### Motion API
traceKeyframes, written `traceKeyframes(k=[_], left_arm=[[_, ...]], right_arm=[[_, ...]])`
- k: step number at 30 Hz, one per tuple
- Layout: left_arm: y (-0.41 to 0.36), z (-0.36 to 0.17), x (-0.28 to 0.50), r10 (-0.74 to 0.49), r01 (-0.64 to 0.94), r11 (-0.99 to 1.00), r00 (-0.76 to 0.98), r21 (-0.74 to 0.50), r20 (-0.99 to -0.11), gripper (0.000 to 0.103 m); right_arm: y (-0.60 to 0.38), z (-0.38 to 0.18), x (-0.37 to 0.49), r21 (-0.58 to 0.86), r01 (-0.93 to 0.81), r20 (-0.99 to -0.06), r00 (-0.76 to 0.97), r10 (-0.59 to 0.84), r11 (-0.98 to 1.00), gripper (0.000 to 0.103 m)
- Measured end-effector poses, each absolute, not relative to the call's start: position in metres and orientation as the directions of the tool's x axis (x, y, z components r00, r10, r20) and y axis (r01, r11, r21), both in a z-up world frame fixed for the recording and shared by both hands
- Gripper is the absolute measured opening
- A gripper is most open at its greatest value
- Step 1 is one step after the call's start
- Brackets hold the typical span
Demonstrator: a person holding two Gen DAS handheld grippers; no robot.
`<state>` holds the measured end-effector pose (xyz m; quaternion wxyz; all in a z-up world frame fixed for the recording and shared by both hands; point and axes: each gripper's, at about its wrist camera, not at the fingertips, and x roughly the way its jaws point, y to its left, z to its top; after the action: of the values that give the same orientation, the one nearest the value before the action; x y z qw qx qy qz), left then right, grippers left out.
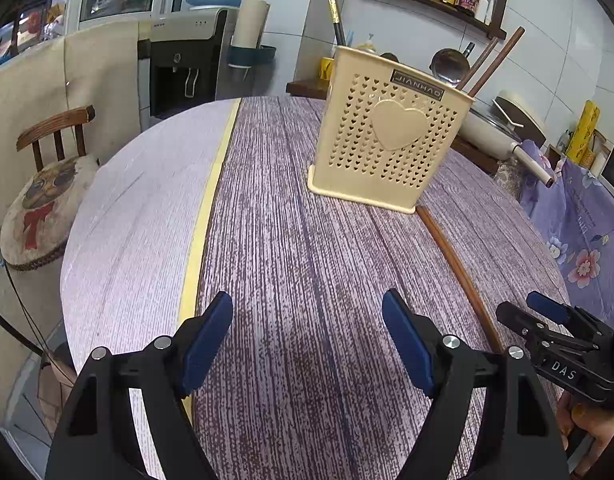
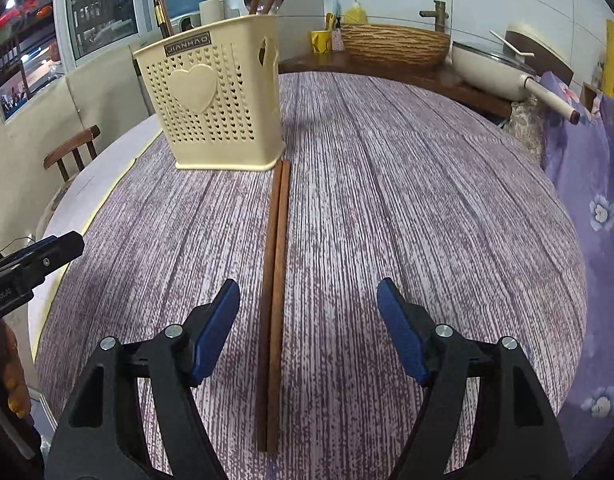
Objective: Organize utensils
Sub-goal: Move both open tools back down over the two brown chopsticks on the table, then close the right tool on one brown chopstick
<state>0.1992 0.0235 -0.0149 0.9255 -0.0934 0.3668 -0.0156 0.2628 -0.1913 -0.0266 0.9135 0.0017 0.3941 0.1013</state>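
Utensil sorting, partly complete. The cream utensil holder (image 2: 219, 104) stands upright on the bench (image 2: 427, 200) and already carries several items: two brown chopsticks (image 1: 493, 60), a metal ladle (image 1: 450, 65) and a dark handle at its far corner. One pair of brown chopsticks (image 2: 274, 300) lies flat on the bench, the two sticks side by side and touching, far tips just beside the holder's base. My right gripper (image 2: 309, 330) hangs over the pair's near half with fingers spread wide, one on either side of the sticks, not yet closed on them. My left gripper (image 1: 307, 340) has its fingers spread over bare bench, holding nothing. As I judge it, what is left is to pinch this last pair, lift it and stand it in the holder; I see no other loose utensil
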Motion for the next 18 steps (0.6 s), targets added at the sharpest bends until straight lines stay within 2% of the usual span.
traceKeyframes(k=[13, 18], left_arm=[[0.02, -0.019, 0.197, -0.119, -0.019, 0.982, 0.715, -0.189, -0.689, 0.072], [0.017, -0.02, 0.198, -0.124, -0.009, 0.982, 0.712, -0.186, -0.691, 0.072]], right_arm=[[-0.192, -0.04, 0.277, 0.063, -0.179, -0.767, 0.621, 0.162, 0.982, 0.054], [-0.189, -0.039, 0.281, 0.051, -0.184, -0.776, 0.611, 0.155, 0.982, 0.051]])
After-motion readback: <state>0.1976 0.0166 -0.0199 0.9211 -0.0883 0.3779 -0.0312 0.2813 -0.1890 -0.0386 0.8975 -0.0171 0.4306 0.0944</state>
